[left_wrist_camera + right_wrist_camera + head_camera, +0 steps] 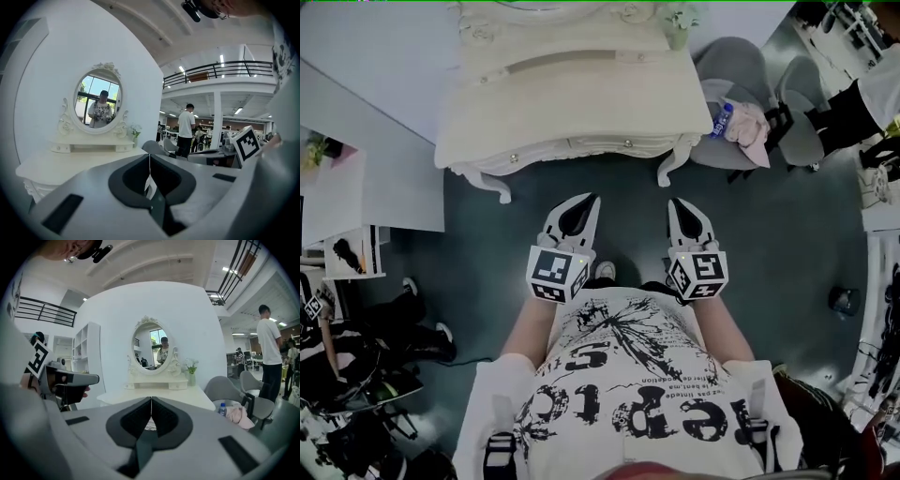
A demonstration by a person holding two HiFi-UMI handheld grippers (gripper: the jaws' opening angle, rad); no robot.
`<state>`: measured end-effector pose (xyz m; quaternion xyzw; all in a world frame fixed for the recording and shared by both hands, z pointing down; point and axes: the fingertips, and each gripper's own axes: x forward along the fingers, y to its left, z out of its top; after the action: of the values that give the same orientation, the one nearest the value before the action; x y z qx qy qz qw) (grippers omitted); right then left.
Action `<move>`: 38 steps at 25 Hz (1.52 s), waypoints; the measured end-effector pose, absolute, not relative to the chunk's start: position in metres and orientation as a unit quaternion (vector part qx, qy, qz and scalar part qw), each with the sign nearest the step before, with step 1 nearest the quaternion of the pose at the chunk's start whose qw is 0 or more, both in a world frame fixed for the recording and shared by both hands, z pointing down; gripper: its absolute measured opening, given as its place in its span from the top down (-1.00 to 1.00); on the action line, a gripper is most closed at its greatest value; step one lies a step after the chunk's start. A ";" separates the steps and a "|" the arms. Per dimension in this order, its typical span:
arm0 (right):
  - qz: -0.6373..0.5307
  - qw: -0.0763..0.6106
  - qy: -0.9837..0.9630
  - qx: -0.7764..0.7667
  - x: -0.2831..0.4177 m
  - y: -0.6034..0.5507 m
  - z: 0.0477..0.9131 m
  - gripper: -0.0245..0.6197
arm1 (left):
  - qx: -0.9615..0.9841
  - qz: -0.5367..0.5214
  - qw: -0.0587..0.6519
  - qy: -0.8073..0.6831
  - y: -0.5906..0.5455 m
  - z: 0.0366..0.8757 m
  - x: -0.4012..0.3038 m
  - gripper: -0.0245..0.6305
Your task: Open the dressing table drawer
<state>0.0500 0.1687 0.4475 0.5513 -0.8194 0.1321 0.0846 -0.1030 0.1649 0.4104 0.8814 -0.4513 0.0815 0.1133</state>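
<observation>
The white dressing table [572, 94] stands ahead of me against a white wall, its oval mirror [151, 345] on top. Its drawer front [581, 147] faces me and is closed, with two small knobs [514, 157] [628, 143]. My left gripper [592, 199] and right gripper [674, 202] are held side by side over the dark floor, short of the table and touching nothing. Both point at the drawer front with jaws shut and nothing between them. The table [79, 161] fills the left of the left gripper view. In the right gripper view the tabletop [140, 394] lies straight ahead.
A grey chair [741, 70] to the table's right holds a pink cloth [750, 127] and a water bottle [723, 119]. A flower vase [677, 28] stands on the tabletop. White panels [366, 141] stand left. A person [269, 348] stands at the far right.
</observation>
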 end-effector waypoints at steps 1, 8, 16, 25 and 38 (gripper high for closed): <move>0.133 0.086 -0.818 0.552 0.045 0.162 0.448 0.87 | 0.880 0.084 0.116 -0.453 0.159 0.412 -0.111 0.86; 0.145 0.102 -0.823 0.540 0.018 0.109 0.462 0.87 | 0.861 0.094 0.140 -0.480 0.119 0.433 -0.148 0.86; 0.138 0.092 -0.844 0.510 0.021 0.013 0.468 0.87 | 0.837 0.089 0.140 -0.522 0.041 0.438 -0.150 0.86; 0.107 0.088 -0.870 0.473 0.055 -0.136 0.445 0.87 | 0.809 0.070 0.129 -0.569 -0.090 0.418 -0.121 0.86; 0.122 0.117 -0.868 0.467 0.090 -0.253 0.475 0.87 | 0.821 0.079 0.133 -0.549 -0.207 0.436 -0.060 0.86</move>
<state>0.0900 -0.2525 0.4745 0.4669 -0.8679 0.1224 0.1173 -0.0595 -0.2073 0.4361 0.8213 -0.5490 0.0795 0.1330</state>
